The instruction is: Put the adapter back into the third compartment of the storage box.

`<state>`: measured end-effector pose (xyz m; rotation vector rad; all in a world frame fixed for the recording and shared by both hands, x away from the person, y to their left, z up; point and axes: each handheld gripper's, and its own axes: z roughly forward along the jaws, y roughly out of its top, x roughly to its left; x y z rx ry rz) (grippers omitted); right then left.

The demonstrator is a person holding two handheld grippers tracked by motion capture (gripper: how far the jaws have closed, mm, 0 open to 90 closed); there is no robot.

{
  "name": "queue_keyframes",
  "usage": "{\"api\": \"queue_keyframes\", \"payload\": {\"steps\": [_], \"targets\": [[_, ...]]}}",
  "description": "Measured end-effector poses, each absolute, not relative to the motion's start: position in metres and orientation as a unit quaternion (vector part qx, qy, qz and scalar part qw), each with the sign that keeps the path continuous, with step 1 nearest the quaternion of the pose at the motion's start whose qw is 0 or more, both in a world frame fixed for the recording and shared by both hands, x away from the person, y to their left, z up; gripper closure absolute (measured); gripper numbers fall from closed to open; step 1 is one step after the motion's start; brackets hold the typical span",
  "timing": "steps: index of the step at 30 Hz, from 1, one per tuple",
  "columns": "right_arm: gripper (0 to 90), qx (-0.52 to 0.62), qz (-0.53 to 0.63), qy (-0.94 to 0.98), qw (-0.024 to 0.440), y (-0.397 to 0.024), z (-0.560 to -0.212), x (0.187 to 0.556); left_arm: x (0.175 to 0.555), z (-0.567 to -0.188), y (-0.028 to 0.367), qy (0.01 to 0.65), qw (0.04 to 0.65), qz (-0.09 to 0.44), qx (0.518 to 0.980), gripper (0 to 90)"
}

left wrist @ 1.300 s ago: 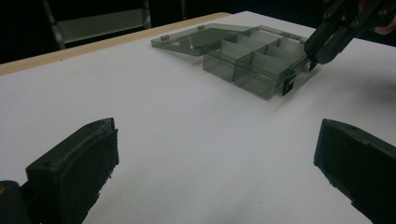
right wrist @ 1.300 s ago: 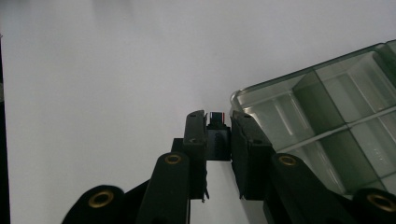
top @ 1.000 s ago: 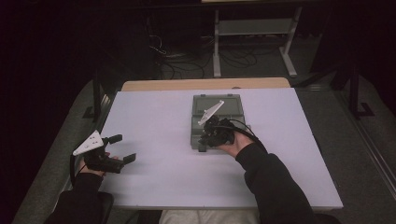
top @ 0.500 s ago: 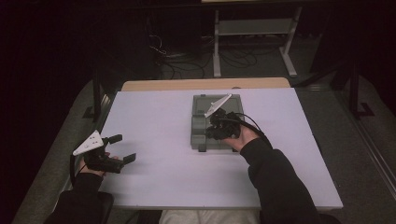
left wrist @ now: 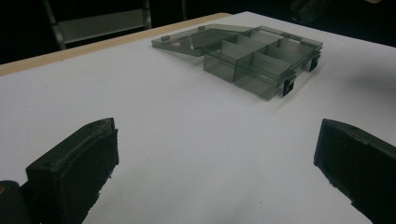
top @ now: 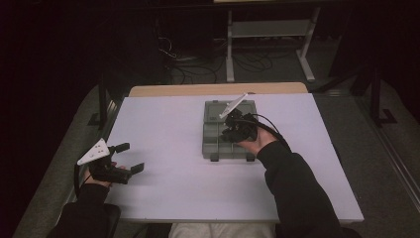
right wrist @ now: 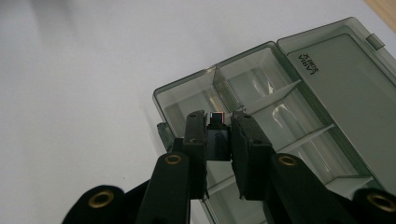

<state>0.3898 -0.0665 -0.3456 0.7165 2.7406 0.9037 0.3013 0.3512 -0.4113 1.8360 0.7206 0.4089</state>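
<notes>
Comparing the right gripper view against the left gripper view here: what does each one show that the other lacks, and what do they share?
Right gripper view: the right gripper shut on a small dark block with a pale tip, held above the compartments, and printed lettering on the open lid.

Left gripper view: the left gripper with jaws wide apart and nothing between them, low over the bare white table, the box's two dark front latches, and the tan table edge behind.

Both: the translucent grey compartment box lying open on the table, lid folded back.
</notes>
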Motion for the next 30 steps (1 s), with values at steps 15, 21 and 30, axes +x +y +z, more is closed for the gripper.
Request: {"api": "queue_keyframes", "payload": {"steps": [15,21,30], "targets": [[75.2,0.26,0.293,0.916,0.086,-0.074,-0.348,0.403,0.301,-0.411,0.351,0.303,0.535,0.171,0.77,0.0],[75.2,0.273,0.289,0.913,0.088,-0.079,-0.349,0.412,0.301,-0.411,0.351,0.303,0.535,0.171,0.77,0.0],[75.2,0.292,0.275,0.911,0.098,-0.086,-0.356,0.425,0.301,-0.411,0.351,0.303,0.536,0.171,0.769,0.0]]}}
